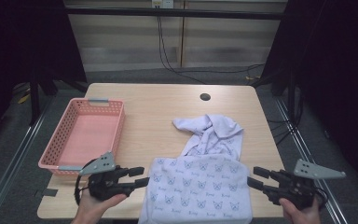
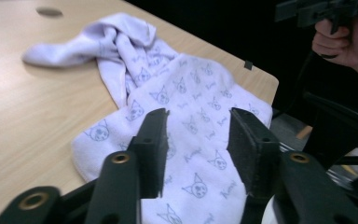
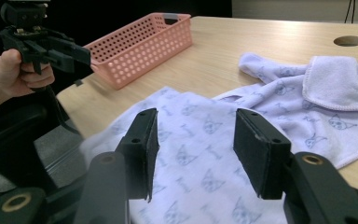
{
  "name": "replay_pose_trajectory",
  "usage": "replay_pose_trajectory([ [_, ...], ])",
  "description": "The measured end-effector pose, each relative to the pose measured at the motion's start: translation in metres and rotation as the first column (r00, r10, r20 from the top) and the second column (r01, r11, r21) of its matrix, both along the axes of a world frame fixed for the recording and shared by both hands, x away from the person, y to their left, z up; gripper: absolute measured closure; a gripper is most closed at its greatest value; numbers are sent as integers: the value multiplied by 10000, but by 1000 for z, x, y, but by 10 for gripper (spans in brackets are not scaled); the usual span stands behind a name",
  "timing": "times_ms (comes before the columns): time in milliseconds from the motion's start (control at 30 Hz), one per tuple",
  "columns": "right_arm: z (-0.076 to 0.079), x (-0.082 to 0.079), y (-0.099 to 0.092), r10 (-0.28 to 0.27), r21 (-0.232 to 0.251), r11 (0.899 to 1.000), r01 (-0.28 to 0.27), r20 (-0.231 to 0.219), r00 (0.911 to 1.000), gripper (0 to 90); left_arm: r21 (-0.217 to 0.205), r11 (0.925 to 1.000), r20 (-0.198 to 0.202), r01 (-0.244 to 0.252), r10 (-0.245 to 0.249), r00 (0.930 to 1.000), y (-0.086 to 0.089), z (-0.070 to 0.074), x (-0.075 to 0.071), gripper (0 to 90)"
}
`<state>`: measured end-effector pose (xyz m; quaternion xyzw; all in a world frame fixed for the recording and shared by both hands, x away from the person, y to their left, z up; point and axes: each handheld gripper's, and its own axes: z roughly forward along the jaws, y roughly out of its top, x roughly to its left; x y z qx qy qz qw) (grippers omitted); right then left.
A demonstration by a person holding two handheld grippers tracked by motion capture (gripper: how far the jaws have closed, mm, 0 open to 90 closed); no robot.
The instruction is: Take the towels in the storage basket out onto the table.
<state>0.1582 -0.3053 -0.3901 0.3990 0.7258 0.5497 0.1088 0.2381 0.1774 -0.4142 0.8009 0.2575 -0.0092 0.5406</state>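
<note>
Each bare hand carries a black two-jaw gripper: the left gripper [image 1: 139, 177] and right gripper [image 1: 257, 178] each bear a grey three-cornered plate on top. The jaws are flat black pads on arms with brass-coloured rivets. A black cable loops from the left one.

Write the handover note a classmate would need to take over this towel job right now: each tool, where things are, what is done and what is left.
Left tool: jaws open, nothing between them, at the towel's left edge.
Right tool: jaws open, nothing between them, at the towel's right edge.
Towel: pale purple with a cat print; near part lies flat at the table's front edge, far part is bunched up.
Pink basket: at the table's left, nothing in it.
Done: near half spread out.
Left: probably smooth out the bunched far end, then fold; the basket may be where it goes.
</note>
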Motion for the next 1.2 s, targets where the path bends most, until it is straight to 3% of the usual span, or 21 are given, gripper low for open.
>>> replay_pose_trajectory([
  [100,-13,26,8,60,-350,9994,-71,-307,9995,507,378,9993,-257,53,-43,9997,-15,-13,20,581],
  [167,-22,42,14,113,-665,9977,-144,-474,9988,506,253,9995,-686,162,-144,9975,-26,-21,32,549],
  [233,-32,58,20,198,-844,9961,-261,-744,9970,506,519,9985,-585,194,-163,9982,-36,-27,41,533],
  [267,-36,63,22,233,-941,9951,-309,-810,9964,506,565,9982,-757,182,-139,9970,-43,-32,49,517],
  [333,-47,80,29,263,-1310,9906,-406,-1088,9937,506,1093,9939,-633,122,-53,9980,-52,-39,61,490],
  [400,-55,94,33,268,-1566,9865,-482,-1356,9904,499,1145,9933,-944,148,-40,9955,-62,-49,74,473],
  [467,-62,104,35,229,-1884,9808,-514,-1502,9884,493,1447,9891,-972,262,-122,9952,-71,-55,80,464],
  [533,-69,115,35,197,-1997,9784,-533,-1662,9859,491,1475,9882,-1152,415,-245,9930,-77,-63,84,500],
  [600,-78,122,36,1,-2241,9737,-421,-1840,9829,480,2027,9781,-1098,478,-258,9936,-84,-73,84,504],
  [667,-87,126,37,14,-2197,9742,-509,-2196,9756,497,2309,9718,-1233,489,-207,9922,-86,-82,81,529],
  [733,-93,123,41,308,-2181,9720,-878,-2519,9673,690,2253,9715,-1326,737,-443,9902,-83,-83,77,689],
  [800,-92,116,45,505,-2294,9670,-1109,-2539,9659,782,2375,9664,-1426,982,-653,9876,-79,-80,71,799],
  [833,-90,112,45,689,-2189,9674,-1272,-2562,9642,817,2240,9696,-1516,989,-656,9863,-74,-78,66,838],
  [933,-83,95,46,1111,-1855,9693,-1611,-2541,9608,847,1975,9722,-1662,1261,-936,9816,-62,-72,52,851],
  [1000,-83,85,47,1371,-1766,9667,-1849,-2524,9579,852,1860,9695,-1661,1594,-1289,9777,-55,-68,36,852],
  [1133,-85,57,54,1979,-1680,9532,-2514,-2821,9388,857,1658,9624,-1772,2151,-1855,9665,-43,-61,4,839],
  [1200,-85,46,57,2236,-1662,9448,-2824,-3031,9264,856,1406,9631,-1911,2294,-2010,9608,-35,-61,-10,835],
])
